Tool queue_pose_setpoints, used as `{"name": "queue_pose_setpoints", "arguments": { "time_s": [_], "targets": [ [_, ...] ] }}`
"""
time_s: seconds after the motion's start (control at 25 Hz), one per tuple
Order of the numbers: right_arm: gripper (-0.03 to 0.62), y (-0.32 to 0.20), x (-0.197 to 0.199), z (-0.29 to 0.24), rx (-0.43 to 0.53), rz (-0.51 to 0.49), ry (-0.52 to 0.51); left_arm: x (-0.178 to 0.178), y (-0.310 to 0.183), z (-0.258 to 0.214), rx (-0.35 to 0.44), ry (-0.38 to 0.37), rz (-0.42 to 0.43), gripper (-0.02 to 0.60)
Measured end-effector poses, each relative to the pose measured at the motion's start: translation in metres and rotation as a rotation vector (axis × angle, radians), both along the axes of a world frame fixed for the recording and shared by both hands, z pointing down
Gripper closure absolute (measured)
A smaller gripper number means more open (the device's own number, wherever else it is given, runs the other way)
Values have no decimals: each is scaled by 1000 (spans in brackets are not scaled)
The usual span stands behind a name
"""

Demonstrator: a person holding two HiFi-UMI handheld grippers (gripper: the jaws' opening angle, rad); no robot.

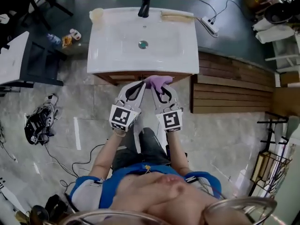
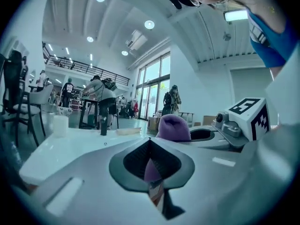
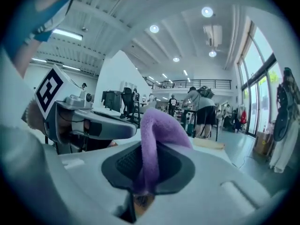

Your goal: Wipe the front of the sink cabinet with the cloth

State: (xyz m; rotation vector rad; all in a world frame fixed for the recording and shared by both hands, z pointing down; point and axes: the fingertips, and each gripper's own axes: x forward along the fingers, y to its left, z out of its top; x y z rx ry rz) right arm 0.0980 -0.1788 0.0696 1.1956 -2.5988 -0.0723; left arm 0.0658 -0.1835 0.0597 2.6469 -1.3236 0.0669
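Purple cloth (image 1: 158, 81) was pinched in both grippers at once. In the left gripper view, the left gripper (image 2: 150, 142) had its jaws pressed together on a thin fold of the cloth (image 2: 151, 170). In the right gripper view, the right gripper (image 3: 146, 150) was clamped on a thicker fold of it (image 3: 151, 139) that rose in a loop above the jaws. In the head view, the left gripper (image 1: 141, 85) and the right gripper (image 1: 155, 89) lay side by side at the centre of the frame, tips nearly touching, with the cloth bunched between and just above them. The bundle sat against the upper edge of the wooden sink cabinet (image 1: 125, 77), directly under the front rim of the white sink (image 1: 107, 43). Higher in the frame the basin showed a round drain (image 1: 143, 44), with a black faucet (image 1: 145, 4) at its far edge. A pale cup (image 1: 97, 14) stood at the upper left corner of the sink surface. A beige item (image 1: 177, 16) that I could not identify lay along the upper right. To the right of the cabinet was a slatted wooden platform (image 1: 230, 89), and grey stone floor (image 1: 84, 107) spread across the lower left.
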Motion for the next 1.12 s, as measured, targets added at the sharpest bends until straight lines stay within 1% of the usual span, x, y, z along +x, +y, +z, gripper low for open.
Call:
{"name": "queue_pose_setpoints", "arguments": {
  "time_s": [0.16,0.28,0.36,0.44,0.56,0.72,0.84,1.0,1.12],
  "targets": [
    [540,45,9,-84,64,-22,-7,12,45,-90,51,23,-16,581],
    [540,79,16,-132,79,-29,-28,14,79,-141,65,59,-56,581],
    [540,99,23,-154,77,-32,-49,17,98,-166,71,85,-80,581],
    [540,123,28,-169,73,-43,-68,22,120,-183,70,102,-97,581],
    [540,158,28,-181,67,-74,-100,22,154,-194,68,113,-114,581],
    [540,188,25,-195,44,-110,-154,17,185,-207,73,123,-122,581],
    [540,203,8,-205,59,-121,-155,-2,201,-219,79,131,-123,581],
    [540,208,-28,-220,107,-110,-168,-39,206,-241,139,108,-119,581],
    [540,205,-55,-234,153,-105,-158,-62,205,-258,188,102,-118,581]
  ]
}}
